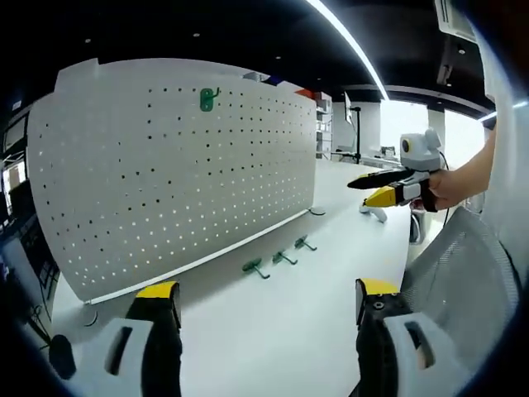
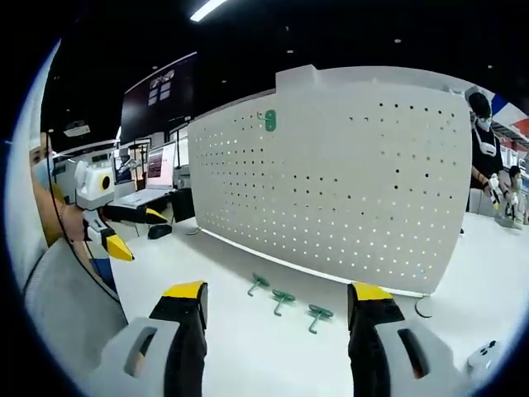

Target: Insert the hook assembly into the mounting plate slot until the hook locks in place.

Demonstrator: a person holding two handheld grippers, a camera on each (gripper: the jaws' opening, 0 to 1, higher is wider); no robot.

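Seemingly at the reaching step, both the left gripper (image 1: 269, 310) and right gripper (image 2: 277, 310) hang wide open and empty over the white table (image 2: 248, 347), so next one must close on a loose green hook (image 2: 282, 297) lying before the pegboard (image 2: 347, 182).

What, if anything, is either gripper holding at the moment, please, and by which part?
Nothing is held. The left gripper and right gripper are both open and empty; the three small green plastic hooks lie loose on the white table.
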